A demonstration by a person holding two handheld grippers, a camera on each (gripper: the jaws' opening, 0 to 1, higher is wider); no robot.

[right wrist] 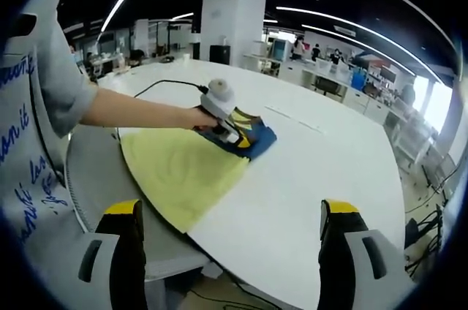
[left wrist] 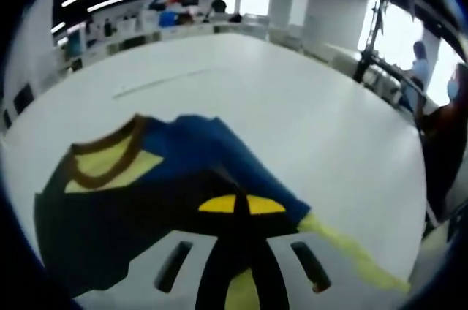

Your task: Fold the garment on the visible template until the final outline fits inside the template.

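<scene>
The left gripper [left wrist: 241,211] has its jaws closed on a blue fold of the garment [left wrist: 183,178], lifted close to the lens; the cloth looks blurred there. The right gripper [right wrist: 230,251] hangs wide open, holding nothing, above the table [right wrist: 329,178] edge. The garment's yellow part lies flat by a person's hand [right wrist: 197,116].

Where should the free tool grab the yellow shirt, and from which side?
Probably the near corner of the yellow shirt, where it reaches the table edge. The right tool hangs open just beyond that edge, so it can slide straight in. The left tool pinches the blue end at the far side, leaving the flat near corner free.
</scene>
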